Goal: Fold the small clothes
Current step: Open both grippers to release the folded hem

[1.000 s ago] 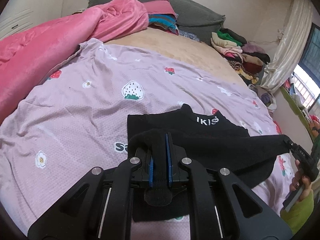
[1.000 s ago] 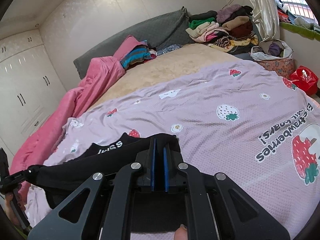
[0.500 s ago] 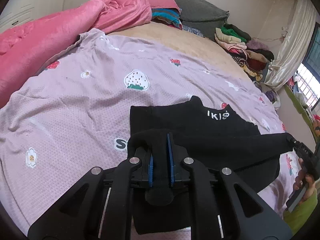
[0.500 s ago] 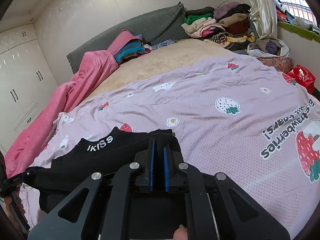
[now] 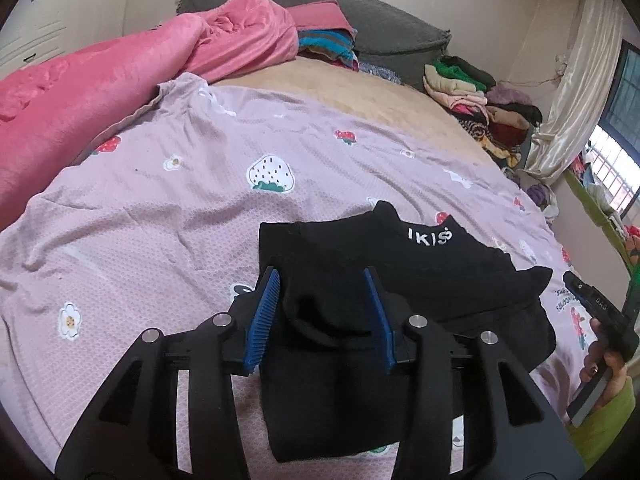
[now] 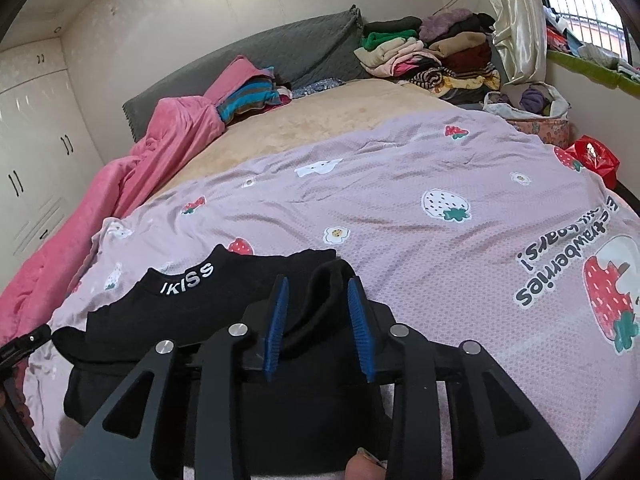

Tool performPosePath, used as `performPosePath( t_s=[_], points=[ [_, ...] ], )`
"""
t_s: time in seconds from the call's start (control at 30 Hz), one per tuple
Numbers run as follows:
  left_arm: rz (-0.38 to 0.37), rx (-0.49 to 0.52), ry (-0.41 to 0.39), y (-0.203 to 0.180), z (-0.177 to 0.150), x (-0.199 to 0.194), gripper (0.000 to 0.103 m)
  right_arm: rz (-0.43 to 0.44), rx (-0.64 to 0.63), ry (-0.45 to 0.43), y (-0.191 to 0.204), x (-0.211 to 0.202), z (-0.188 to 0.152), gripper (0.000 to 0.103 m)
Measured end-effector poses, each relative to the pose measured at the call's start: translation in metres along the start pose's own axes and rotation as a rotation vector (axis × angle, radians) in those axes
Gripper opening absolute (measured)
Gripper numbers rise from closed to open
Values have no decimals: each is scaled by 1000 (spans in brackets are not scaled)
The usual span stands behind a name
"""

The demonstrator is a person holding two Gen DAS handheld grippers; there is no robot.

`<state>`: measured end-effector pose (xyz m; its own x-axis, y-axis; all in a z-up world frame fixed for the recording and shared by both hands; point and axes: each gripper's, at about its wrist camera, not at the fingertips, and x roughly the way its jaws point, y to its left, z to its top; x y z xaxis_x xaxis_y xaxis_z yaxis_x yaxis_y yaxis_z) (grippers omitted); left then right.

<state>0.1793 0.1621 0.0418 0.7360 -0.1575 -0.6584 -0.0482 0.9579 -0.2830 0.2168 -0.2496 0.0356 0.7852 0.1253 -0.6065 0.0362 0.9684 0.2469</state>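
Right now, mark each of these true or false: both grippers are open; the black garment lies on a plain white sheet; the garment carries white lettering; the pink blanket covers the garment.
1. Both the left gripper and right gripper are open. True.
2. The black garment lies on a plain white sheet. False: on a lilac strawberry-print sheet.
3. It carries white lettering. True.
4. The pink blanket covers it. False: it lies apart, bunched at the bed's side.

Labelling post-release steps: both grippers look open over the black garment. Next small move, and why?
Probably back both grippers straight off. The left gripper and right gripper stand open, with the black knit garment with white lettering lying folded on the lilac strawberry-print sheet, a fabric ridge between each pair of pads.
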Motion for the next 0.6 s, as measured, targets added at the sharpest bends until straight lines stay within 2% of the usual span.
performPosePath(
  t_s=[0.07, 0.2, 0.27, 0.3, 0.47, 0.6],
  points=[
    [6, 9, -9, -1, -1, -3, 37, 9, -5, 2, 2, -3, -1, 40],
    [21, 43, -29, -8, -4, -11, 49, 25, -34, -8, 10, -13, -4, 46],
    [17, 54, -31, -12, -5, -14, 54, 35, -53, -9, 14, -17, -6, 54],
    [7, 58, -30, -14, -6, -15, 59, 42, -66, -9, 17, -19, -7, 54],
    [-1, 98, -10, -26, -14, -14, 68, 50, -140, -2, 31, -25, -14, 56],
    [-37, 107, 28, -31, -21, -10, 68, 56, -184, 18, 38, -26, -23, 56]
  ],
)
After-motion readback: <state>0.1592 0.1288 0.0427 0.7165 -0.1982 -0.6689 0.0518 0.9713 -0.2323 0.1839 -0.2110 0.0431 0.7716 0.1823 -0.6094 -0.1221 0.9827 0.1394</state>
